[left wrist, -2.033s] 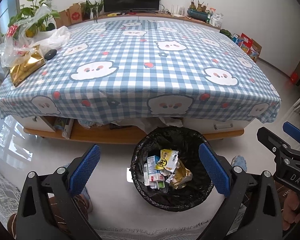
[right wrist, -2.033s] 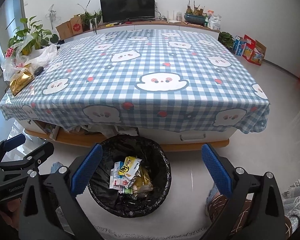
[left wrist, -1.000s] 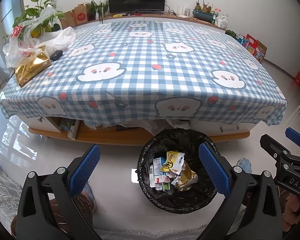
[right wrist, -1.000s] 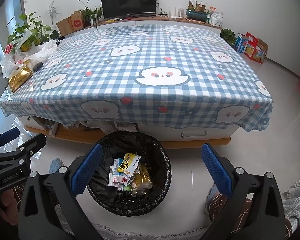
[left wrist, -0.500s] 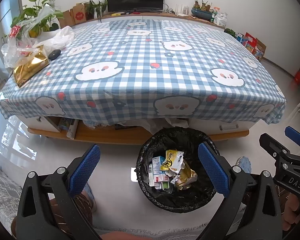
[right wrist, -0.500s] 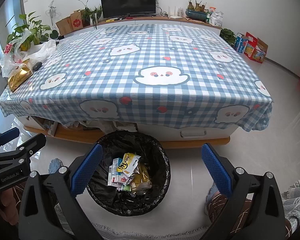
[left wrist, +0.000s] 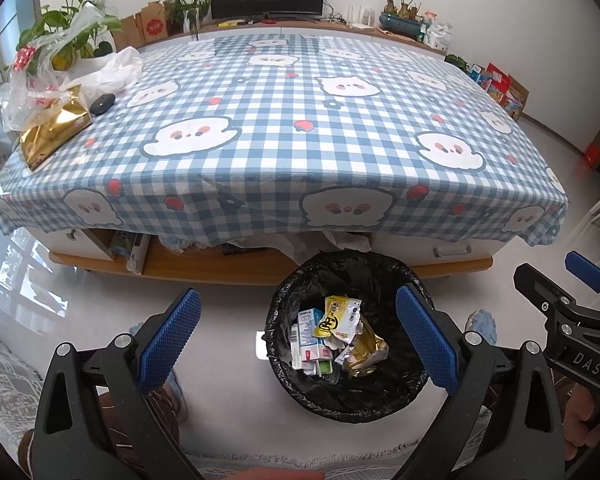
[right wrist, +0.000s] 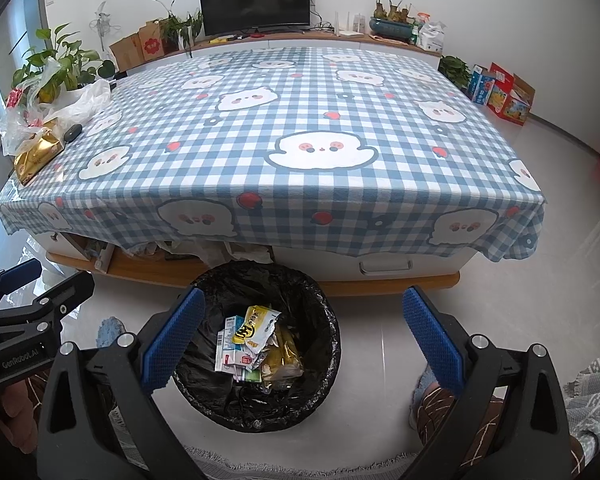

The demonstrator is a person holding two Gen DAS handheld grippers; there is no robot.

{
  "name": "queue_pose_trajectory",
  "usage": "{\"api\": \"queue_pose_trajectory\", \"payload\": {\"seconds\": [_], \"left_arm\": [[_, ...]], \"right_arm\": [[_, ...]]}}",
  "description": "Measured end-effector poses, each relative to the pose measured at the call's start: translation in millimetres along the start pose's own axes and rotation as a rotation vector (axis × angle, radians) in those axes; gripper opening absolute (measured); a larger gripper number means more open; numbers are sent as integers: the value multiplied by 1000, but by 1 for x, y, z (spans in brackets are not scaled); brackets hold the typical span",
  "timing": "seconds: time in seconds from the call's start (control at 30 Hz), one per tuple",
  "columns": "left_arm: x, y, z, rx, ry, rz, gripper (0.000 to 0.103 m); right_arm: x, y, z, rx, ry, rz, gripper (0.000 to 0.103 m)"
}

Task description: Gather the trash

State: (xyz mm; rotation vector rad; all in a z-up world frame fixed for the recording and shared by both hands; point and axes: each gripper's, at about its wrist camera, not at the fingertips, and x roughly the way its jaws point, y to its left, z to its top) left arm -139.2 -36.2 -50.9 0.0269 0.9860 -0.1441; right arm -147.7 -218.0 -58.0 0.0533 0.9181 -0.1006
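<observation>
Hovering with both grippers' fingers spread wide and empty, we judge the gold bag [left wrist: 54, 134] (far left on the desk [left wrist: 300, 128]) nearer our left gripper [left wrist: 296, 334] than our right gripper [right wrist: 304, 338].

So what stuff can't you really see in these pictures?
- Bottom of the trash bin: both views, covered by the wrappers piled in it.
- Shelf under the table: both views, mostly hidden by the hanging tablecloth.
- What is in the plastic bags at the table's far left corner: too crumpled and small.
- Print on the gold packet: too small.
</observation>
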Motion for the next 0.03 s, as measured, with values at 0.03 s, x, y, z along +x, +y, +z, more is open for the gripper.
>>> {"api": "queue_pose_trajectory", "payload": {"seconds": [0.03], "left_arm": [[0, 0, 0, 0, -1, 1, 96]], "right_arm": [[0, 0, 0, 2, 0, -1, 95]]}}
